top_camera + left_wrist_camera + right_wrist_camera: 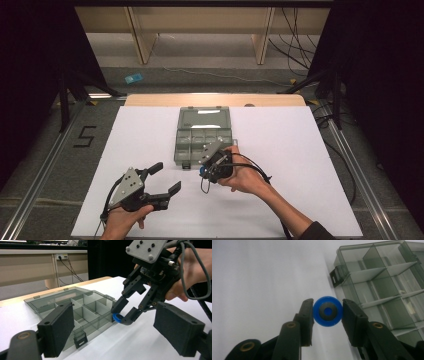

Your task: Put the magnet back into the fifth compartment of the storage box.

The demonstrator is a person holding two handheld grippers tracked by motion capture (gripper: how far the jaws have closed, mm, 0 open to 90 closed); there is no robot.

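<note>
Pinching a blue ring (pixel 327 311) flat between their pads, the right tongs (pixel 327 312) hung just beside the near edge of the open compartment box (pixel 204 131) mid-desk (pixel 300 150), seemingly to drop it in, while the left tongs (pixel 165 182) waited wide and empty near the desk's front edge.

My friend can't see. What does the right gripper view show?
Two black fingers of the right gripper pinch a small blue round piece with a dark ring in its middle, above a white table. A clear grey compartment box lies open at the right.
</note>
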